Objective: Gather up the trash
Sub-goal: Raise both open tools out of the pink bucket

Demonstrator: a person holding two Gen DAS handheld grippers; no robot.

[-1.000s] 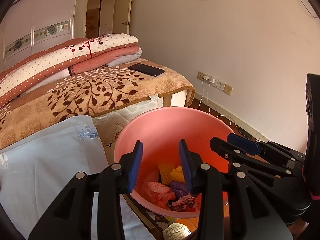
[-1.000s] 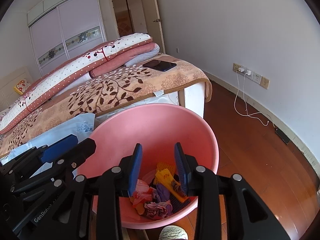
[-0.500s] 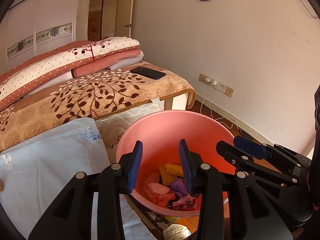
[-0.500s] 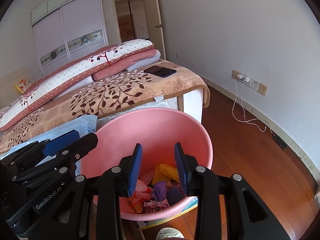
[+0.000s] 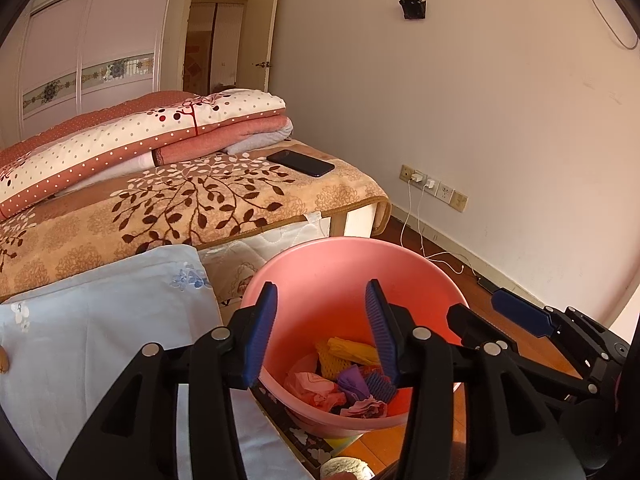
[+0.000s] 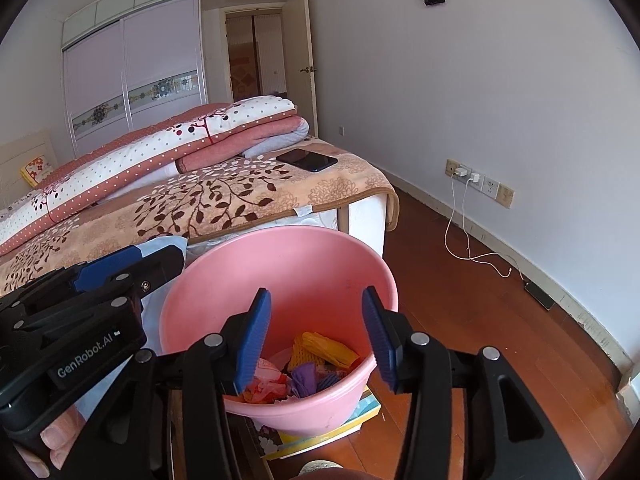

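Both claws wider vs before, opening, empty, above pink basin rim.

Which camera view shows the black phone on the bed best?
The left wrist view: the phone lies whole and long across the blanket. In the right wrist view the phone is also whole, but looks shorter and flatter.

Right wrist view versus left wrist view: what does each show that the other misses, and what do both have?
Only the right wrist view shows a yellow pillow at the bed's head and fingers under the left gripper. Only the left wrist view shows most of the pale blue sheet. Both show the pink bucket holding crumpled trash, the phone on the bed, and both grippers' jaws opening, empty.
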